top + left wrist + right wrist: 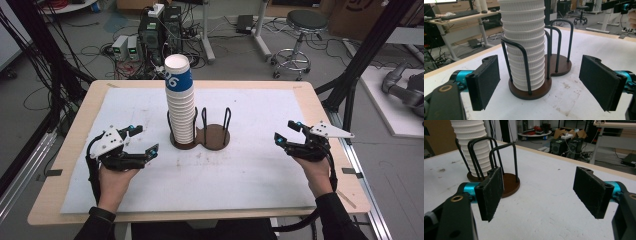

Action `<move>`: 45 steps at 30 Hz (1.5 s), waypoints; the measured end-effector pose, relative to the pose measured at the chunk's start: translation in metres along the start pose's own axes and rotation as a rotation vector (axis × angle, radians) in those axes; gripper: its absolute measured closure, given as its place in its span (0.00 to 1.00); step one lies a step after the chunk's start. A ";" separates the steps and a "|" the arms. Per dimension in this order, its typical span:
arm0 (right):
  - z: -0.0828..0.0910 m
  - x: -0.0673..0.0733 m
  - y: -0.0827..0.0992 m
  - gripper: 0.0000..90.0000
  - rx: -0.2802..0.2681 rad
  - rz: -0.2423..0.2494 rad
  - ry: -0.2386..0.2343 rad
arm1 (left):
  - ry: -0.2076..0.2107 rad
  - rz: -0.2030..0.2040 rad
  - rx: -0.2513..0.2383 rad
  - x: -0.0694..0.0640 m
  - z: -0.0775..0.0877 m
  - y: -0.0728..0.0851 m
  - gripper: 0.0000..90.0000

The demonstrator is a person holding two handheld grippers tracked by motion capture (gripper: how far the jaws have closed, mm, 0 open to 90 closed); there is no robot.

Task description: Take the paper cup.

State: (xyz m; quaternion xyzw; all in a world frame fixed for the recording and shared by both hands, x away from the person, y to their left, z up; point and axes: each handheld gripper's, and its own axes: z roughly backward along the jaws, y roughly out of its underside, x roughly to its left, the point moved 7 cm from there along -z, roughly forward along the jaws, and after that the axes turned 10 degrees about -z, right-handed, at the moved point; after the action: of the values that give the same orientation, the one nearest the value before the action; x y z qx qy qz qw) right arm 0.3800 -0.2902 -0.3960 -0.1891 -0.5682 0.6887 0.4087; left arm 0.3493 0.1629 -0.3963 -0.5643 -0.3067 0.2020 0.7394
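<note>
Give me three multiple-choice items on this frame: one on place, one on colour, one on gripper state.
1. Where does the stack of cups stand?
A. In the left bay of the holder
B. In its right bay
C. On the bare table beside it

2. What colour is the band on the top cup?
A. Red
B. Blue
C. Green

3. How do the jaws of the left gripper and right gripper stand?
A. Both shut on cups
B. One shut on the holder
C. Both open, holding nothing

Key: 1 A, the high view shows the stack inside the left wire loops, the right bay empty. 2 B, a blue band with white print. 3 C, each gripper view shows bare pads apart over the table.
</note>
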 end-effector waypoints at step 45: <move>-0.002 0.008 0.001 0.27 0.020 0.024 -0.008 | 0.072 0.024 -0.042 0.037 -0.066 -0.064 0.06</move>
State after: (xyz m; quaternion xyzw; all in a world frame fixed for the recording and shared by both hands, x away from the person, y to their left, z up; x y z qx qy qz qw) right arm 0.3762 -0.2824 -0.3962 -0.1889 -0.5606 0.7000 0.4001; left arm 0.4178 0.1218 -0.3382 -0.5901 -0.2774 0.1840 0.7355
